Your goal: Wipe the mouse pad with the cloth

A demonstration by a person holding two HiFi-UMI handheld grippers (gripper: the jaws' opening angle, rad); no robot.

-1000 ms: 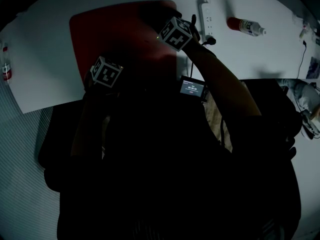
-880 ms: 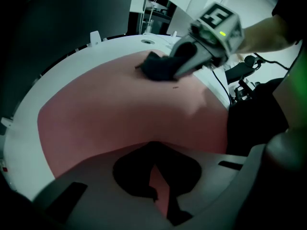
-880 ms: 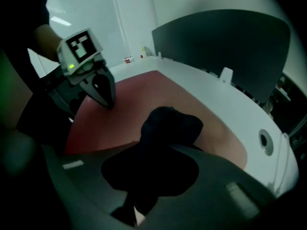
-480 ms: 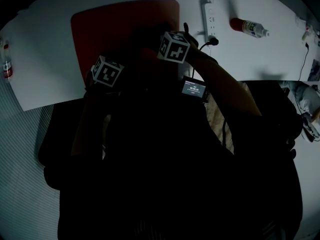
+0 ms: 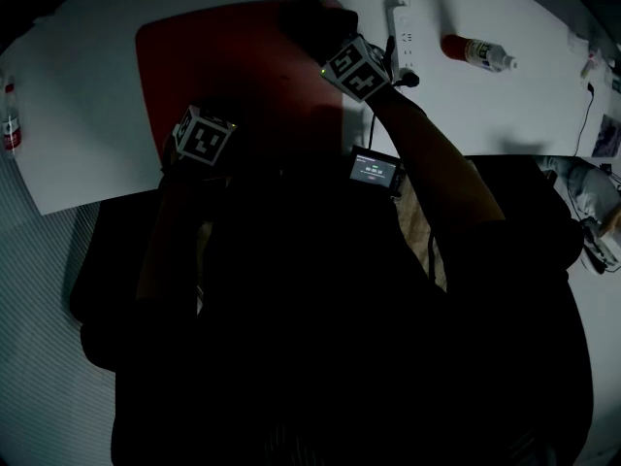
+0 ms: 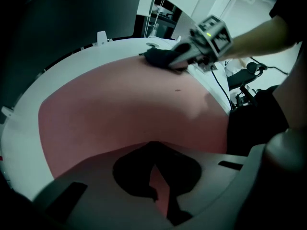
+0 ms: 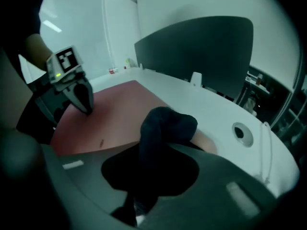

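The cloth [image 7: 165, 128] was a dark, limp wad, bunched into a rounded lump at the far right corner of the mouse pad [image 5: 223, 56], next to where the red surface met the white bench [image 5: 87, 95]. It looked soft and light, likely to fold, drag and roll under itself rather than slide flat, so the best hold seemed to be the one it had: pinched through the middle of the bunch, with a fat fold left proud in front to do the rubbing. The right gripper [image 6: 173, 60] had its fingers clamped on that bunch, the cloth running back between them and its front lump pressed down at the pad's edge.

The mouse pad was a large, thin red sheet lying flat, probably flexible and light enough to creep or ruck on the smooth bench under a firm stroke. The left gripper [image 7: 86, 107] stood on its near left part, well apart from the cloth, fingers drawn together to a point with nothing between them, tips down on or just above the red surface; that seemed a sensible place to pin it.

Beyond the pad's far right corner lay a white power strip [image 5: 401, 32], and further right a bottle [image 5: 475, 51] on its side. A dark panel [image 7: 201, 47] rose behind the bench
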